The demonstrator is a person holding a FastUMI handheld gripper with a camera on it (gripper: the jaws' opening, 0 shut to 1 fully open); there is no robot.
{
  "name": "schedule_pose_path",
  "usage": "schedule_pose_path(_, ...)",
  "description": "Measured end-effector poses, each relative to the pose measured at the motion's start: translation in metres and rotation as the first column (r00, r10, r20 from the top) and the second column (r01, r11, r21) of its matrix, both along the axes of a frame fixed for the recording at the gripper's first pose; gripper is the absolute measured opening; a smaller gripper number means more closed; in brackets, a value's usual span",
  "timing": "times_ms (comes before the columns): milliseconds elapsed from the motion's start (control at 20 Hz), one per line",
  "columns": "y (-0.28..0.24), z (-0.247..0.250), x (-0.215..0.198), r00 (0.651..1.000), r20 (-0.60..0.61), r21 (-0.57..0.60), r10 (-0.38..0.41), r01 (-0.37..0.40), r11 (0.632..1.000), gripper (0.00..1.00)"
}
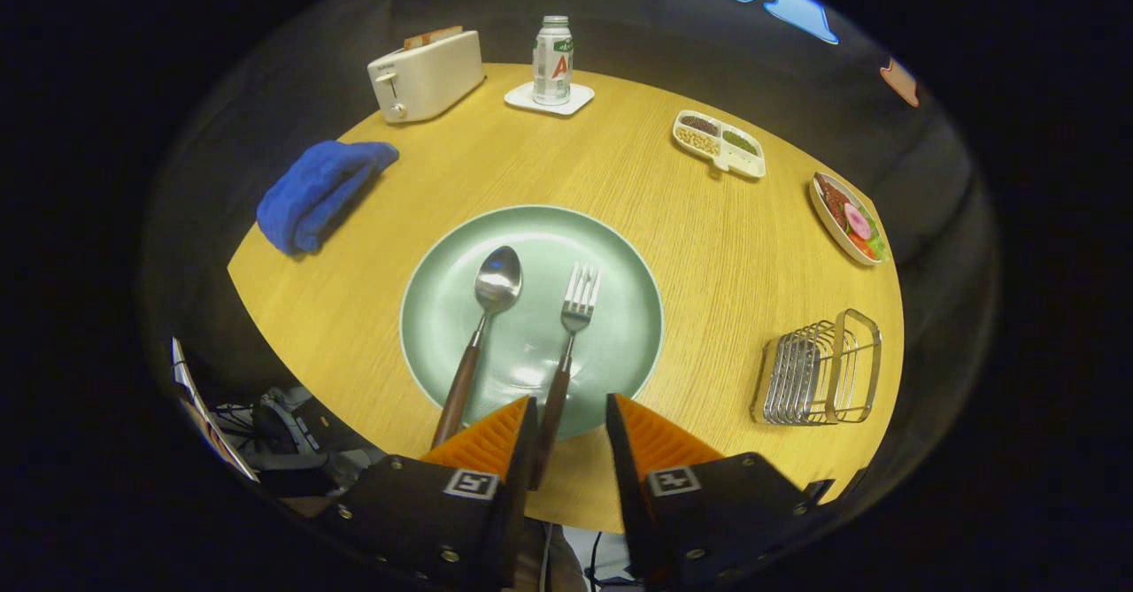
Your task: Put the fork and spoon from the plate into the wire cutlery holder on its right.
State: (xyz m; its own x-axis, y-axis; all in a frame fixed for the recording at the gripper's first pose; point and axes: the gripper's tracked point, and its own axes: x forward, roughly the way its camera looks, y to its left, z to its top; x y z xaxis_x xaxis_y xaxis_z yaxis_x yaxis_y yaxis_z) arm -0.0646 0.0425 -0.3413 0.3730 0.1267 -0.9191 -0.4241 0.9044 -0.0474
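Right now the fork (571, 335) lies on the green plate (620, 247), tines away from the gripper (571, 415), its dark handle running back over the near rim between the parted fingers, close against the left one. Nothing is gripped yet. To do it well, I'd centre the handle between the pads, close low on the handle, then lift level. The spoon (482, 326) lies just beside it to the left, handle angled outward. The wire cutlery holder (819, 371) sits well off to the right on the wooden table (620, 158). Beyond stand a toaster (427, 74), blue cloth (319, 189) and a bottle (553, 59); its label is too small to read.
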Motion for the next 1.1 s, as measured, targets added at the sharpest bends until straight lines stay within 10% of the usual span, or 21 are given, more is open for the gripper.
schedule_pose_path(100, 0.004, -0.007, -0.004, 0.999, -0.042, 0.003, -0.008, 0.008, 1.000, 0.36)
schedule_pose_path(550, 0.018, -0.036, 0.007, 0.990, -0.144, -0.052, -0.010, 0.003, 0.999, 0.36)
schedule_pose_path(650, 0.012, -0.023, 0.010, 0.983, -0.180, -0.066, -0.022, 0.010, 0.998, 0.10)
schedule_pose_path(800, 0.011, -0.035, 0.009, 0.975, -0.224, -0.075, 0.003, -0.020, 0.997, 0.00)
schedule_pose_path(1100, -0.010, -0.008, 0.013, 0.947, -0.307, -0.071, 0.093, -0.120, 0.990, 0.00)
